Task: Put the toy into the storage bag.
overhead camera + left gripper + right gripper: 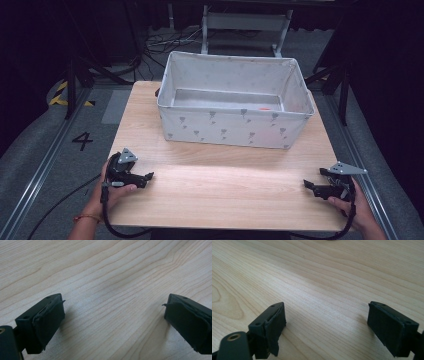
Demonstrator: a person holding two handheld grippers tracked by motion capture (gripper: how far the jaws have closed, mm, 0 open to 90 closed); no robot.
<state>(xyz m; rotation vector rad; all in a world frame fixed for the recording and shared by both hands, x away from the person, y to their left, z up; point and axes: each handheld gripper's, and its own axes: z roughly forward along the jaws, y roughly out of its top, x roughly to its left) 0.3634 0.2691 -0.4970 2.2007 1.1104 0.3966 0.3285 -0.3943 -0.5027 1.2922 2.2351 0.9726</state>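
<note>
A white fabric bin (235, 127) with small grey marks stands at the back middle of the wooden table (220, 190); something small and orange (265, 108) lies on its floor at the right. My left gripper (148, 178) rests on the table near the front left, held by a hand, jaws pointing right. My right gripper (307, 186) rests near the front right, jaws pointing left. In the left gripper view the left gripper (113, 311) stands open over bare wood. In the right gripper view the right gripper (327, 317) is open too, nothing between its pads.
Bare wood lies between the two grippers and in front of the bin. Grey floor with rails runs along both sides of the table; a black "4" (82, 141) is marked on the floor at the left. Cables (165, 42) and a metal frame (245, 22) lie behind the table.
</note>
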